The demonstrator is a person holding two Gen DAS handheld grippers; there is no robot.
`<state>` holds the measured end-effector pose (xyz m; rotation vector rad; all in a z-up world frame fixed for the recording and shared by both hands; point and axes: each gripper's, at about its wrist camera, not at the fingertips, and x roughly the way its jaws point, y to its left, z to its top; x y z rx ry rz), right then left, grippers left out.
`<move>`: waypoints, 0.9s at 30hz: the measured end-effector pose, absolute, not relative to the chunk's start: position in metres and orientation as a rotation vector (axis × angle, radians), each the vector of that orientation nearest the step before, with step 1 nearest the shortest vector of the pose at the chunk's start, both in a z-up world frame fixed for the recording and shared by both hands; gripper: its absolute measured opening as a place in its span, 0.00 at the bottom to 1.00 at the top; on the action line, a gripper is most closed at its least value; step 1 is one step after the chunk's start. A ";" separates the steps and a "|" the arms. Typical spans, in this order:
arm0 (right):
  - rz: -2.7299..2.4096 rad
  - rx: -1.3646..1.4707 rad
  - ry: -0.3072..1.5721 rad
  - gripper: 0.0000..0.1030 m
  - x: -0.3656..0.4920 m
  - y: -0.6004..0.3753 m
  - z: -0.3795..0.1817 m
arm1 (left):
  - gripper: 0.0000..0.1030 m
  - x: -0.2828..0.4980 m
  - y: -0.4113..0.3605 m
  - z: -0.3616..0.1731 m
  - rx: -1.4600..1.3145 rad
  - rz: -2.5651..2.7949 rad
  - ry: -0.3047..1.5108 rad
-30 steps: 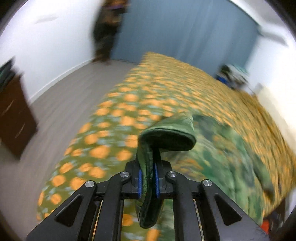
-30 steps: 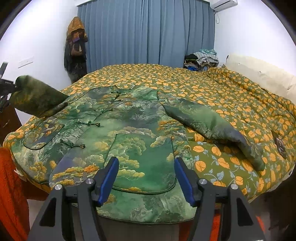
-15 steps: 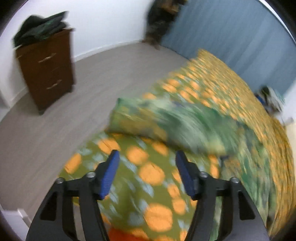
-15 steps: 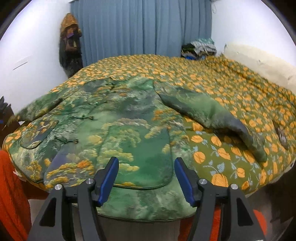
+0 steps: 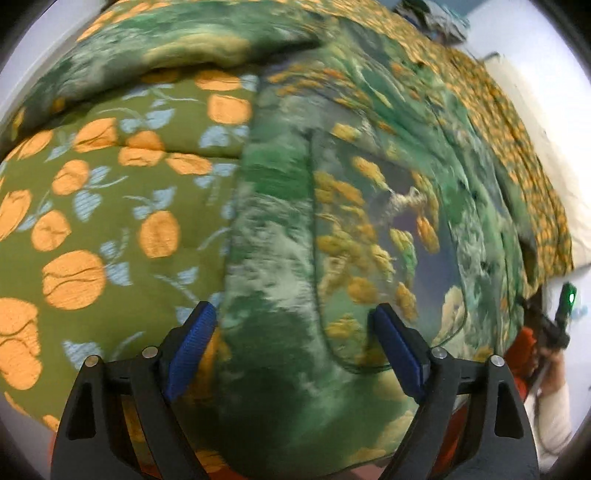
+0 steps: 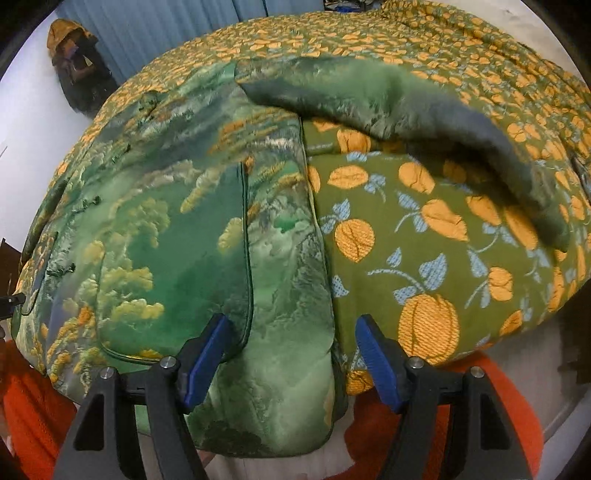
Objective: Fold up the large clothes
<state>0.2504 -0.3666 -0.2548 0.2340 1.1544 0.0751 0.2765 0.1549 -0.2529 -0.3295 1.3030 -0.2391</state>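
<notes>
Garment: I see a large green padded jacket [image 6: 192, 229] with a landscape print lying front up on the bed, hem toward me at the near edge.
Bed: the quilt [image 6: 424, 229] is olive with orange fruit and pale blue leaves; the jacket lies flat on it.
Sleeves: in the right wrist view one sleeve [image 6: 406, 110] lies out to the right across the quilt; in the left wrist view the other sleeve [image 5: 177, 40] lies out to the left.
Left gripper [image 5: 295, 343]: its fingers stand wide apart and have just been opening; they straddle the hem corner by the patch pocket [image 5: 388, 251]. The pads do not press on the cloth, so I hold nothing here.
Right gripper [image 6: 288, 354]: its fingers are wide apart and have just been opening a little; they straddle the opposite hem corner, jacket edge between them, not pinched.
Pointing: both grippers tilt steeply down at the hem.
Below the bed edge: orange-red fabric [image 6: 443, 424] shows under the quilt.
Background: a coat [image 6: 74, 62] hangs by the blue curtain [image 6: 166, 22].
Image quality: the left wrist view is motion-blurred.
</notes>
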 end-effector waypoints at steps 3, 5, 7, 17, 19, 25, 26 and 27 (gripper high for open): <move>0.118 0.251 1.157 0.70 0.252 -0.363 -0.258 | 0.45 0.273 0.148 -0.251 -0.329 -0.259 1.311; 0.155 0.281 1.165 0.62 0.253 -0.362 -0.260 | 0.29 0.262 0.154 -0.247 -0.334 -0.261 1.306; 0.184 0.281 1.165 0.37 0.253 -0.359 -0.259 | 0.20 0.258 0.153 -0.244 -0.341 -0.266 1.295; 0.134 0.180 1.149 0.15 0.245 -0.357 -0.240 | 0.17 0.231 0.134 -0.230 -0.199 -0.257 1.265; 0.129 0.183 1.142 0.16 0.247 -0.359 -0.241 | 0.27 0.232 0.135 -0.229 -0.187 -0.246 1.245; 0.074 0.188 1.069 0.57 0.247 -0.362 -0.228 | 0.75 0.224 0.144 -0.190 -0.171 -0.187 1.076; 0.061 0.183 1.031 0.57 0.244 -0.362 -0.220 | 0.81 0.220 0.145 -0.176 -0.157 -0.166 1.023; 0.043 0.167 0.999 0.57 0.242 -0.361 -0.211 | 0.93 0.216 0.145 -0.162 -0.135 -0.136 0.956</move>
